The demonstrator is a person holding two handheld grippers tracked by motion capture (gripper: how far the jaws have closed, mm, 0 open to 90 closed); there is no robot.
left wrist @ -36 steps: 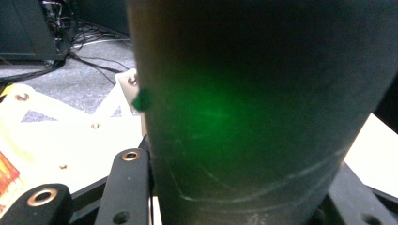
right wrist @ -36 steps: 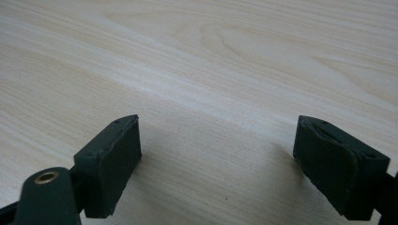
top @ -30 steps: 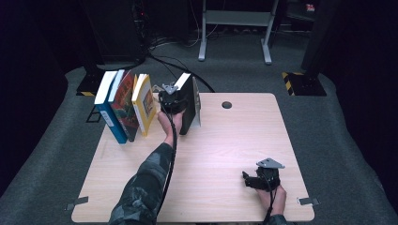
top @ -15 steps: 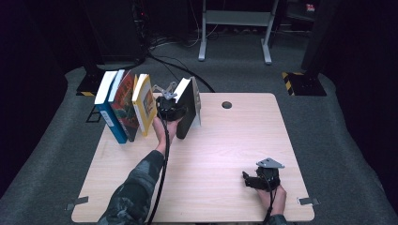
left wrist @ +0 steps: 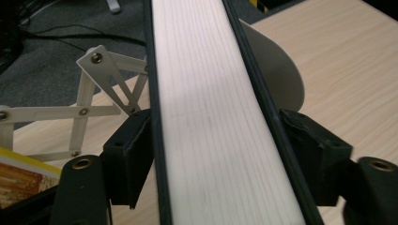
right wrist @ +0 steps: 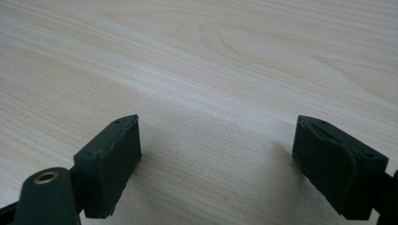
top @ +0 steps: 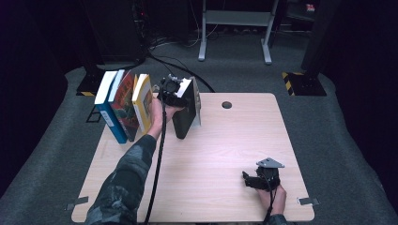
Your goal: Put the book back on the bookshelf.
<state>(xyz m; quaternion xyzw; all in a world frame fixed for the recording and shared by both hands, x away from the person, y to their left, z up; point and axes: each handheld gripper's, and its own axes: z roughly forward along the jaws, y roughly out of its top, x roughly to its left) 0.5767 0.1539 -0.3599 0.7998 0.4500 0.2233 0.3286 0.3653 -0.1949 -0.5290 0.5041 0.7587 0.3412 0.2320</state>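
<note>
Black-covered book (top: 184, 112) stands upright at the far left part of the table (top: 211, 159), between the jaws of the left gripper (top: 172, 89), just beside a pale bookend (top: 196, 101). Left gripper view: the book's white page edge (left wrist: 211, 122) runs up the middle between the two jaws; the left pad (left wrist: 129, 159) and the right pad (left wrist: 312, 157) flank its black covers closely, and whether they press on them cannot be told. The jaws have just been opening, with the book between them. Left of the jaws this view shows a white scissor-type lattice (left wrist: 80, 112), and right of them the rounded bookend plate (left wrist: 277, 70). The high view adds three upright books (top: 124, 110) left of the hand. The right gripper (top: 261, 180) rests low over the near right of the table in the high view; the right gripper view shows its jaws wide apart with bare wood grain between them and nothing held.
</note>
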